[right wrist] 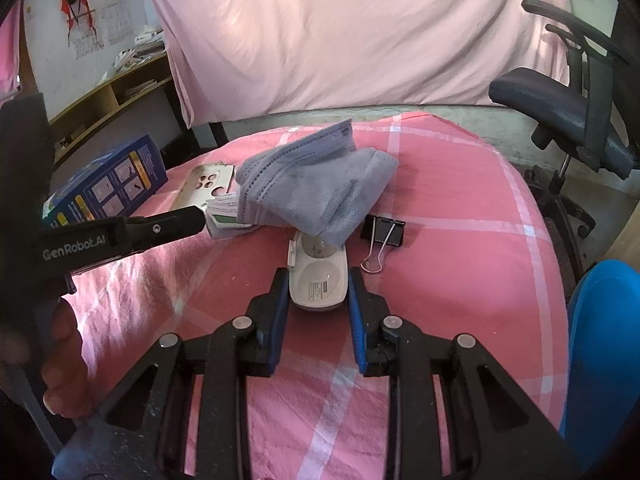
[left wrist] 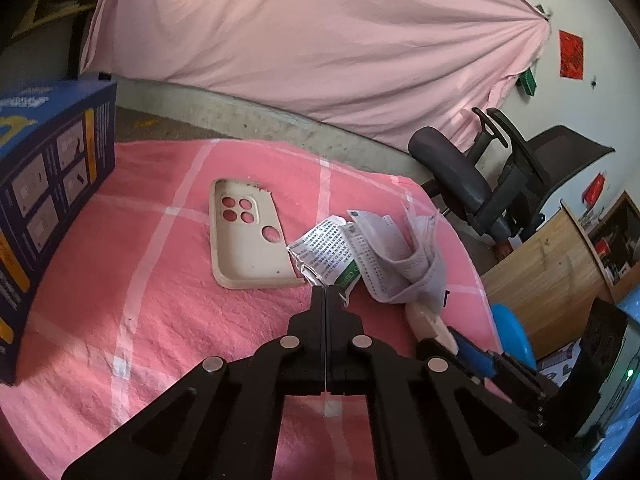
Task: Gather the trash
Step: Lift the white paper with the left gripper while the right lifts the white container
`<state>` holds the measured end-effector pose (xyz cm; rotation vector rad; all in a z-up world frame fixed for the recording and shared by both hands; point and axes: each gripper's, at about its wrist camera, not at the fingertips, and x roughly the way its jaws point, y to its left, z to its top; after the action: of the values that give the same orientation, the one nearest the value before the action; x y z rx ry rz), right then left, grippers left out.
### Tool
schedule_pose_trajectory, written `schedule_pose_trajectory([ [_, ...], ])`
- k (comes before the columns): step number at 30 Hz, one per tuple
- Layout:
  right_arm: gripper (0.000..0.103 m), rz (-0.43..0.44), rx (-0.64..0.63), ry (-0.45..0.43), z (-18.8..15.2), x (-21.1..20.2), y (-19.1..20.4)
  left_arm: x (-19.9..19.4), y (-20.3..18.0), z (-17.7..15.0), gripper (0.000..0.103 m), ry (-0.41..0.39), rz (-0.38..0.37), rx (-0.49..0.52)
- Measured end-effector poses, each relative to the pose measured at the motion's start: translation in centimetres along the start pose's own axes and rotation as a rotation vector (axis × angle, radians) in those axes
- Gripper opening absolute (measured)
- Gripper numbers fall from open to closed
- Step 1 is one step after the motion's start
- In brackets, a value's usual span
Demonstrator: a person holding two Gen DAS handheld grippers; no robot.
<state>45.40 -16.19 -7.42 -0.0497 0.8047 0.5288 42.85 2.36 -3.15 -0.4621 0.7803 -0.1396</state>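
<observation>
A torn printed paper wrapper [left wrist: 326, 250] lies on the pink checked cloth [left wrist: 140, 300]. My left gripper [left wrist: 325, 291] is shut, its tips pinching the wrapper's near edge. A crumpled grey face mask [left wrist: 404, 258] lies against the wrapper's right side. In the right wrist view the mask [right wrist: 316, 188] drapes over the far end of a white plastic case [right wrist: 318, 280]. My right gripper [right wrist: 318, 276] is shut on that case, a blue pad against each side. The left gripper [right wrist: 200, 216] reaches in from the left to the wrapper [right wrist: 224, 210].
A beige phone case [left wrist: 246, 236] lies left of the wrapper, and a blue box [left wrist: 48, 184] stands further left. A black binder clip [right wrist: 382, 232] sits right of the mask. An office chair [right wrist: 560, 112] and a blue bin [right wrist: 604, 340] stand beyond the right edge.
</observation>
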Motion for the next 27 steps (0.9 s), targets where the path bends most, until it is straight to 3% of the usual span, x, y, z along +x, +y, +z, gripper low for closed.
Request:
schedule_pose_trajectory([
  [7,0.054,-0.046,-0.015,-0.016,-0.5,-1.2,-0.3,0.1,0.0,-0.3,0.000,0.025,-0.019,-0.006],
  [9,0.054,-0.059,-0.007,-0.015,-0.7,-1.4,-0.6,0.1,0.0,-0.3,0.007,0.023,-0.023,-0.010],
  [11,0.054,-0.067,0.012,-0.012,-0.8,-1.5,-1.2,0.1,0.0,-0.2,0.027,0.014,-0.038,-0.020],
  [13,0.054,-0.066,0.037,-0.015,-0.8,-1.6,-2.0,-0.1,0.0,-0.1,0.032,-0.009,-0.051,-0.031],
  [24,0.054,-0.049,0.050,-0.004,-0.8,-1.3,-2.0,3.0,-0.4,0.6,0.031,0.018,-0.004,-0.043],
  [26,0.054,-0.047,0.046,-0.002,-0.8,-1.3,-1.9,3.2,-0.4,0.6,0.015,0.021,0.011,-0.043],
  [27,0.054,-0.047,0.046,0.000,-0.8,-1.3,-2.0,3.4,-0.5,0.6,0.012,0.030,0.016,-0.043],
])
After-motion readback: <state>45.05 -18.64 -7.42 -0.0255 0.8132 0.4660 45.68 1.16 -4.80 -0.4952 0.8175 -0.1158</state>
